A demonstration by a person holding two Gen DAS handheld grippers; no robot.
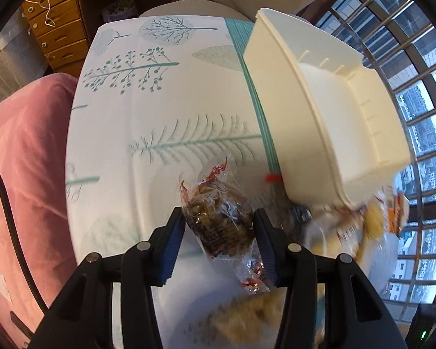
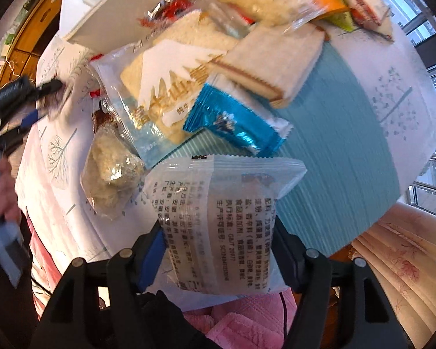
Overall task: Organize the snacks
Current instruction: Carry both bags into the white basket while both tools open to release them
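Note:
My left gripper [image 1: 219, 218] is shut on a brown snack in a clear wrapper [image 1: 215, 200], lifted over the leaf-print tablecloth [image 1: 160, 101]. A white plastic bin [image 1: 319, 110] stands to its right, with blurred snack packs [image 1: 372, 221] at the bin's near end. My right gripper [image 2: 218, 229] points down and is shut on a clear packet with a printed back [image 2: 223, 197], held above the snack pile. That pile holds a blue foil packet [image 2: 235, 128], a cracker pack [image 2: 165, 87] and a puffed rice cake [image 2: 113, 171]. The left gripper [image 2: 43, 101] shows blurred at the left.
A pink cushion [image 1: 23, 160] lies left of the table and wooden drawers [image 1: 55, 29] stand behind it. Window bars [image 1: 421, 116] run along the right. A person's hand [image 2: 3, 192] holds the left tool. A floral seat cushion [image 2: 407, 261] sits at the table's lower right edge.

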